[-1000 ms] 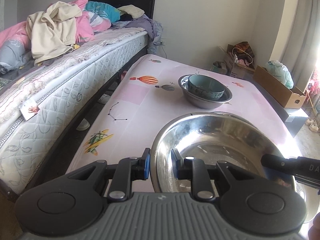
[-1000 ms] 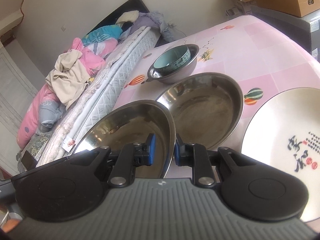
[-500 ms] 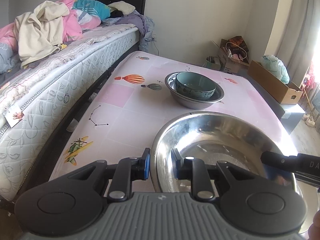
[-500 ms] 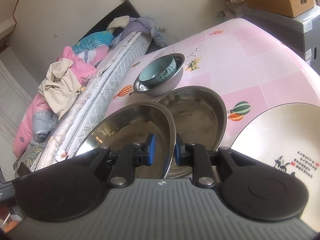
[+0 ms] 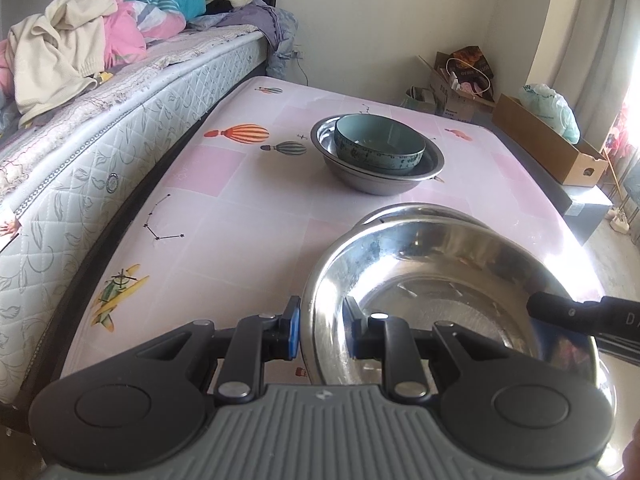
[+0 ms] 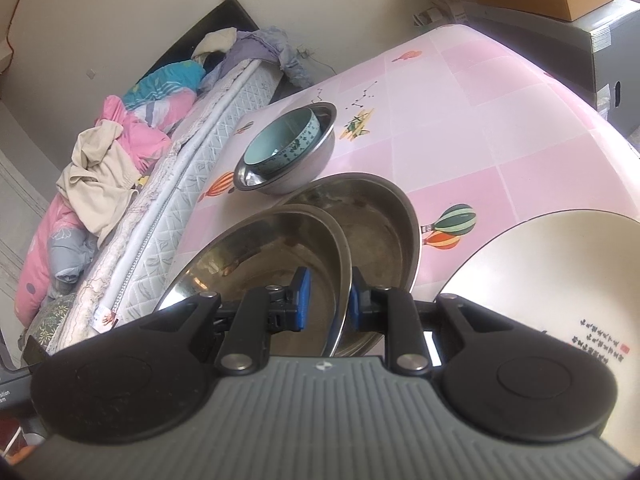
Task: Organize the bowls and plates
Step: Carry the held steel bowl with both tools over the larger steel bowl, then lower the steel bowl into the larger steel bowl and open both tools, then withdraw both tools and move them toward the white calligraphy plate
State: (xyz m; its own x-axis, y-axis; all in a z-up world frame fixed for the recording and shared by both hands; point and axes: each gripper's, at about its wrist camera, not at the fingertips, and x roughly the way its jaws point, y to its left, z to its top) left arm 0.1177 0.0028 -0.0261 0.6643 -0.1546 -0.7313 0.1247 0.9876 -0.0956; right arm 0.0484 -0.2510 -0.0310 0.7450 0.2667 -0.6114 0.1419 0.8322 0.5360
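Note:
Both grippers pinch the rim of one steel bowl (image 5: 440, 292), held above the pink table (image 5: 240, 184). My left gripper (image 5: 322, 334) is shut on its left rim, my right gripper (image 6: 329, 306) on its right rim (image 6: 280, 256). The right gripper's black finger (image 5: 580, 314) shows across the bowl in the left wrist view. A second steel bowl (image 6: 380, 220) sits on the table just beyond and partly under the held one. Farther back, a teal ceramic bowl (image 5: 378, 144) nests in a smaller steel bowl (image 5: 380, 178). A cream plate (image 6: 552, 288) with writing lies at the right.
A bed (image 5: 100, 112) piled with clothes runs along the table's left side. Cardboard boxes (image 5: 548, 140) and bags stand on the floor beyond the far right corner. A grey cabinet (image 6: 600, 40) stands by the table's far edge.
Both grippers have carried the held bowl forward, toward the second steel bowl and the nested pair. The held bowl now overlaps the second steel bowl more. The grips have not changed.

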